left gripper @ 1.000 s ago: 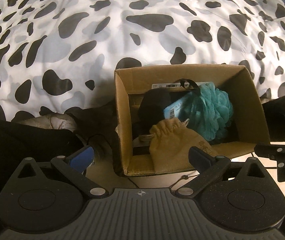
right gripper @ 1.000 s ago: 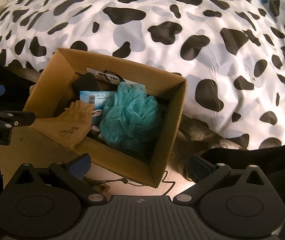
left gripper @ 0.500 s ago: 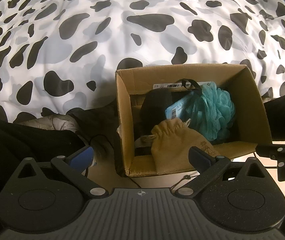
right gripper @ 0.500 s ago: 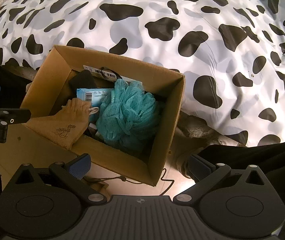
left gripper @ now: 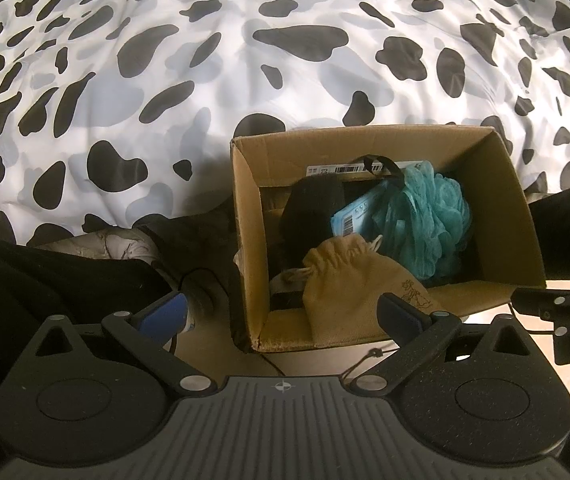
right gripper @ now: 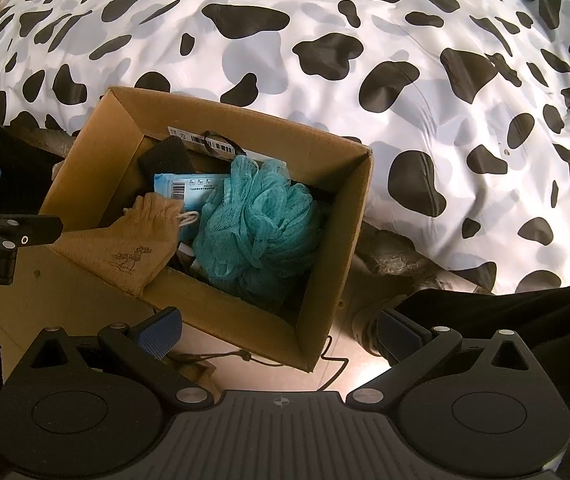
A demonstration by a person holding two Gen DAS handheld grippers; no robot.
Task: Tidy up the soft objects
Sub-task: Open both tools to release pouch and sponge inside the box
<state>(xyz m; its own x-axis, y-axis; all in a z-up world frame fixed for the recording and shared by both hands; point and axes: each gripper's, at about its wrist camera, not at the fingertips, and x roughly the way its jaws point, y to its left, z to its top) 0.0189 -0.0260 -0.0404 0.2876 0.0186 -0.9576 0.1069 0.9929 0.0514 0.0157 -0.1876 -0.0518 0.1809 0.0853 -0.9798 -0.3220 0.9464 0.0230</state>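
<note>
Pouch (left gripper: 359, 280): tan drawstring cloth, small printed motif, wrinkled; draped over near wall of cardboard box (left gripper: 517, 216), cinched neck pointing inward, base hanging out.
Loofah (right gripper: 253, 220): teal mesh ball, inside box beside blue wipes pack (right gripper: 187, 190).
Box: on floor against cow-print bed (right gripper: 325, 40).
Left tongs (left gripper: 283, 314): spread apart, empty.
Right tongs (right gripper: 281, 334): spread apart, empty.

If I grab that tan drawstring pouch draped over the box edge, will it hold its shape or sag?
The tan cloth drawstring pouch drapes limply over the brown cardboard box wall, so it will probably sag from wherever it is pinched. It looks flat and wrinkled, so likely light. Its woven cloth should grip well rather than slip.
</note>
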